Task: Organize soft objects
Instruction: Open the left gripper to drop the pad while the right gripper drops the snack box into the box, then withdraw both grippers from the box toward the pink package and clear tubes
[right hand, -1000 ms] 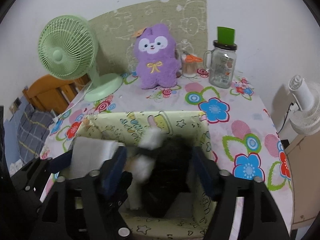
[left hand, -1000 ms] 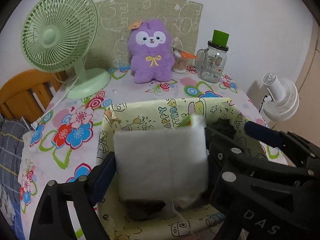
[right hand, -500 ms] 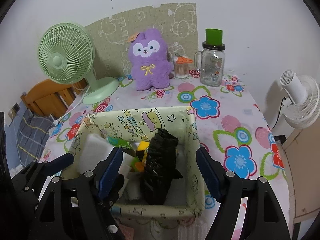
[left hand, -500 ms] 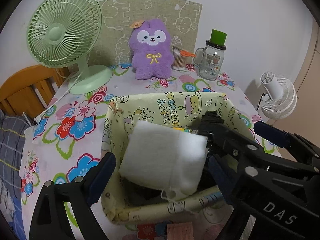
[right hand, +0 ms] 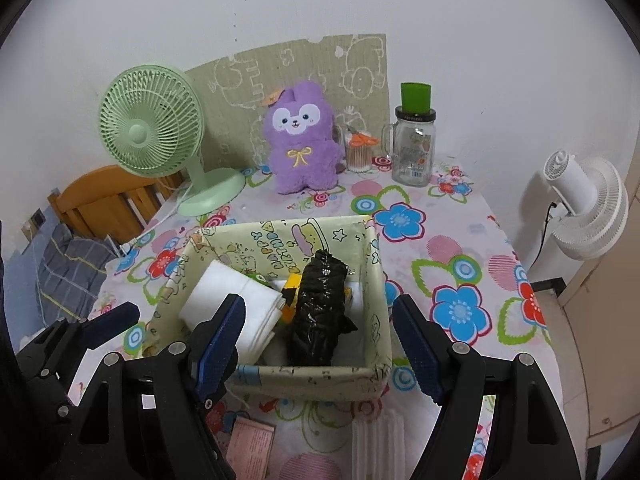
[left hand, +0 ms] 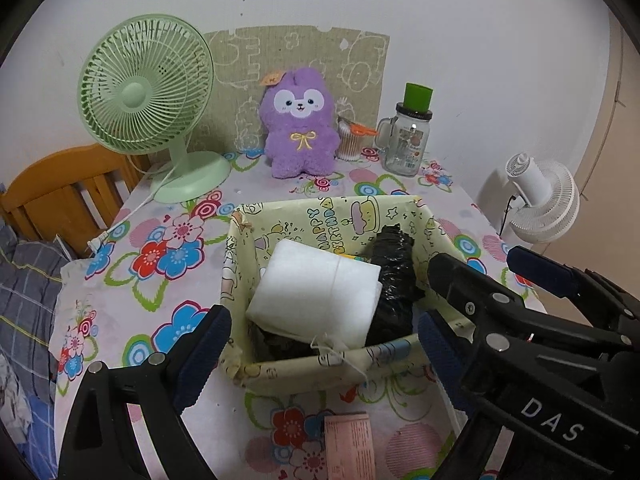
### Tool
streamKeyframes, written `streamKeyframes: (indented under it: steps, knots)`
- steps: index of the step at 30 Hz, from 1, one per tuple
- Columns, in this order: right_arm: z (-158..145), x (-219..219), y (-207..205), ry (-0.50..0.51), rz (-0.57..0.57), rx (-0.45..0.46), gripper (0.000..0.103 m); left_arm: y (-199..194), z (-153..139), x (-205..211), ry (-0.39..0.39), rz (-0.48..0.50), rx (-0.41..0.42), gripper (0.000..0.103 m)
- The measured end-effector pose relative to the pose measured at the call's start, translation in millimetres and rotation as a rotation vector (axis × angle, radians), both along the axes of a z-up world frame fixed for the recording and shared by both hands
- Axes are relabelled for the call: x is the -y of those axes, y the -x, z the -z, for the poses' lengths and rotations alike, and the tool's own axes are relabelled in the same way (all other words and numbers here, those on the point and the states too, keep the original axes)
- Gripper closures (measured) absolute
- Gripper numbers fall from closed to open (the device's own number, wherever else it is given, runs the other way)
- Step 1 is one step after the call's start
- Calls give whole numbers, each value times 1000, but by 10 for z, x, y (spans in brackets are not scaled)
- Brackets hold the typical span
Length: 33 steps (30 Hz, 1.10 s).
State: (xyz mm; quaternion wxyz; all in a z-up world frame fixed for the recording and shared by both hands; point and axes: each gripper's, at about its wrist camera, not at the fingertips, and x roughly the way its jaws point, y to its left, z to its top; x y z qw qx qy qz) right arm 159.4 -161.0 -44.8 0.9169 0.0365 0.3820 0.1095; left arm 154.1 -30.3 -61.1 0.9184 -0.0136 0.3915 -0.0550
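Note:
A yellow cartoon-print box (left hand: 320, 364) (right hand: 376, 280) sits mid-table. Inside it a white folded pad (left hand: 316, 288) (right hand: 236, 300) leans at the left, and a black plastic bundle (left hand: 394, 280) (right hand: 320, 308) lies at the right over yellow and white items. My left gripper (left hand: 316, 356) hovers open just short of the box's near wall, holding nothing. Beside it on the right, my right gripper (right hand: 318, 344) (left hand: 492, 268) is also open and holds nothing. A purple plush (left hand: 298, 132) (right hand: 302, 140) sits upright at the back against a green mat.
A green desk fan (left hand: 148, 92) stands back left, its cord trailing off the table's left edge. A glass jar with a green lid (left hand: 408, 140) and a cup of cotton swabs (left hand: 350, 144) stand back right. A pink packet (left hand: 350, 444) lies near the front edge. A white fan (left hand: 544, 204) stands beyond the right edge.
Both grippers have let go and drawn back and up from the box. The white pad and the black bundle now rest inside it.

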Motion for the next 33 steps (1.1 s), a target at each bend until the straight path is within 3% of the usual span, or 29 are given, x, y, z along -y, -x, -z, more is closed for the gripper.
streamKeyframes:
  steps: [18,33]
  knots:
    - [-215,63,456,2,9,64,24,430,-181,-8,10,11,55,7]
    - [-224,118,727,11,15,83,24,691,-175,44,17,24,66,7]
